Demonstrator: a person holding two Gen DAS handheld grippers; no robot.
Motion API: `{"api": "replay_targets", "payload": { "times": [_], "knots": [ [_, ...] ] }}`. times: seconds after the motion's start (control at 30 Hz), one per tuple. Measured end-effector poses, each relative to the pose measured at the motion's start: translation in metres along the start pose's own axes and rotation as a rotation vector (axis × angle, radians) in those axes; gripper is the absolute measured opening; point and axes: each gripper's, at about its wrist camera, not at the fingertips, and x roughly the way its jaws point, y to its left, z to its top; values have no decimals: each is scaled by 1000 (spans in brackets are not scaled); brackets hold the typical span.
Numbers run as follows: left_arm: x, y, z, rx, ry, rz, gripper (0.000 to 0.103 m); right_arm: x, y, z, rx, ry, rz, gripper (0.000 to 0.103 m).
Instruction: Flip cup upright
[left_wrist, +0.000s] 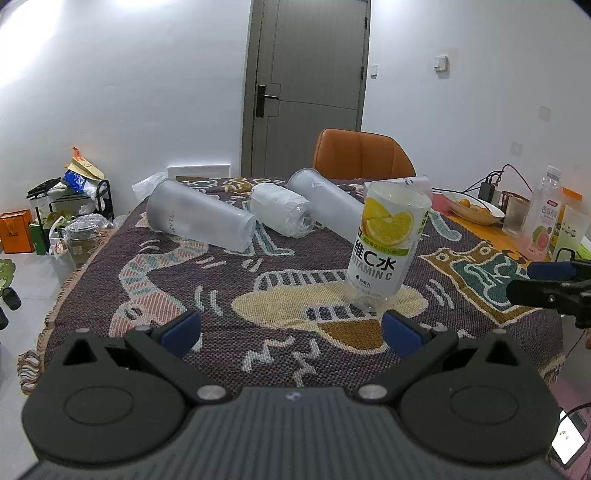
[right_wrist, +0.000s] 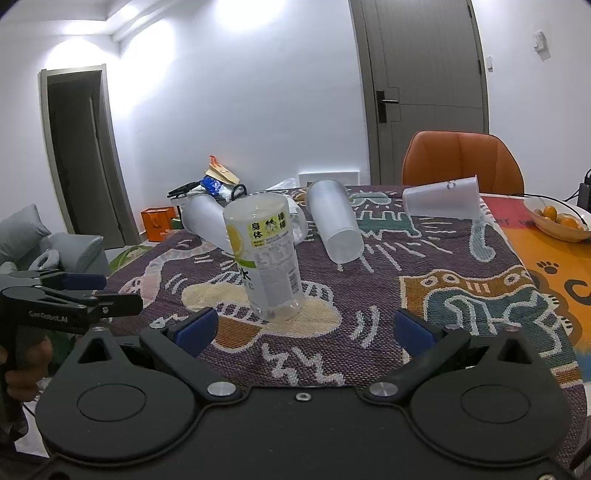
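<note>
I see the vitamin C cup (left_wrist: 388, 243), a clear cut-off drink bottle with a lemon label, standing mouth-up on the patterned cloth (left_wrist: 221, 280) that covers the worktop. It leans slightly, and nothing grips it. In the left wrist view it sits just ahead of my left claw (left_wrist: 291, 330), a little to the right of centre; in the right wrist view it sits ahead and left of my right claw (right_wrist: 304, 328).

Both claws have their blue-padded fingers spread wide apart and hold nothing. My right claw also shows at the right edge of the left view, near the cup but not touching it.

Behind the cup, three frosted plastic cups lie on their sides: one far left (left_wrist: 199, 219), one in the middle (left_wrist: 325, 201) and one to the right (right_wrist: 441, 201) near the cloth's back edge. A wrapped white roll (left_wrist: 282, 214) lies between the first two. An orange chair (left_wrist: 364, 155) stands at the far side, and a bowl of oranges (right_wrist: 557, 219) rests off the cloth to the right.
</note>
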Motion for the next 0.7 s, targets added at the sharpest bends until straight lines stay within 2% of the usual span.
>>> {"api": "replay_targets", "payload": {
  "times": [0.7],
  "knots": [
    [0,0,1,-5,2,4,103,1,1,-1,-10,6,-7,103]
  ]
}}
